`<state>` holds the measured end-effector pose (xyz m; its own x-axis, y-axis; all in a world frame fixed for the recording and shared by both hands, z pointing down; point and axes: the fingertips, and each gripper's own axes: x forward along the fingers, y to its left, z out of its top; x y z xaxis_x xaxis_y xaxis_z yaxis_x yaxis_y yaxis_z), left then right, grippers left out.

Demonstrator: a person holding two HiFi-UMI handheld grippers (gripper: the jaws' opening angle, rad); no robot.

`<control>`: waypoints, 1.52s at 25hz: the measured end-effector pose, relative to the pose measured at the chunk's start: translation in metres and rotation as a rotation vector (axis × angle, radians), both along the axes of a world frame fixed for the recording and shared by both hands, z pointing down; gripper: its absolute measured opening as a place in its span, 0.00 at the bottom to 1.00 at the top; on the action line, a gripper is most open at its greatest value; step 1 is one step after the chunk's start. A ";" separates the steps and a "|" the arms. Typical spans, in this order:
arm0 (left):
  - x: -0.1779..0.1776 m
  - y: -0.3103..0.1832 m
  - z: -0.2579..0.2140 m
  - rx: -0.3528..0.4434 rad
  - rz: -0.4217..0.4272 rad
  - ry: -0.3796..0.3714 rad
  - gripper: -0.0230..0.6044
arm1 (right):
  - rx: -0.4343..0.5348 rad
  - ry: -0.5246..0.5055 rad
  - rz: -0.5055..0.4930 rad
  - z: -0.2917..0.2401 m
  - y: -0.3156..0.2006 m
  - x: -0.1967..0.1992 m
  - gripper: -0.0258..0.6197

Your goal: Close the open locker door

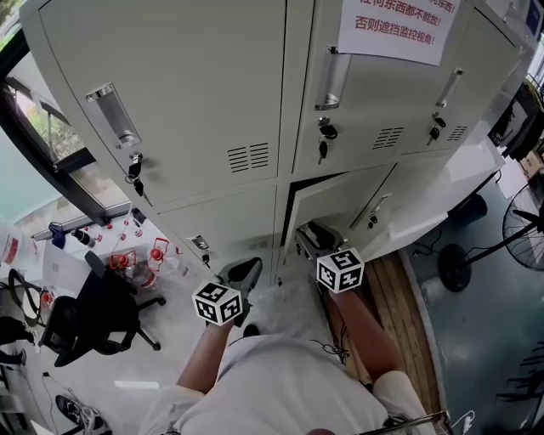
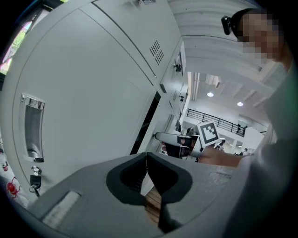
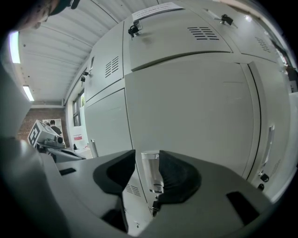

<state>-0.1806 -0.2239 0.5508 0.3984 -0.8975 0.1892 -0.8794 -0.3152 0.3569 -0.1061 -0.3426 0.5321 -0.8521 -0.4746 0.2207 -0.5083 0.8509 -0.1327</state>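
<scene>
The grey locker bank fills the head view. Its lower middle door [image 1: 340, 197] stands slightly ajar, with a dark gap [image 1: 286, 217] along its left edge. My right gripper [image 1: 312, 241] is held just in front of that door, open. In the right gripper view the door [image 3: 186, 107] faces me, and its chrome handle [image 3: 150, 171] shows in the gap between the fingers, not clamped. My left gripper [image 1: 243, 273] is shut on nothing, lower left of the door. In the left gripper view the dark gap [image 2: 147, 118] runs up past the shut gripper [image 2: 147, 157].
A paper notice [image 1: 395, 25] hangs on the upper lockers, and keys [image 1: 323, 149] hang in several locks. A black office chair [image 1: 93, 319] stands at the left, a floor fan [image 1: 476, 255] at the right. Wooden flooring [image 1: 395, 297] lies below the lockers.
</scene>
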 end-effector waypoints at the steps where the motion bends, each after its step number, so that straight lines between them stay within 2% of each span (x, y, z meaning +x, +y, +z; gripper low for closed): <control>1: -0.002 0.000 0.000 0.001 -0.004 0.000 0.06 | -0.003 -0.003 0.000 0.000 -0.002 -0.002 0.29; 11: -0.019 0.002 0.002 0.001 -0.035 0.004 0.06 | -0.005 -0.005 0.016 0.001 -0.020 -0.019 0.29; 23: -0.020 0.000 0.002 -0.004 -0.023 0.000 0.06 | -0.014 -0.002 0.028 0.005 -0.026 -0.024 0.29; 38: 0.001 -0.004 0.001 -0.007 0.053 -0.004 0.06 | 0.002 0.013 0.070 -0.008 -0.005 0.009 0.28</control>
<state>-0.1800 -0.2276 0.5519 0.4447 -0.8737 0.1971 -0.8628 -0.3588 0.3560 -0.0974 -0.3472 0.5245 -0.8139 -0.5333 0.2304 -0.5681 0.8136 -0.1237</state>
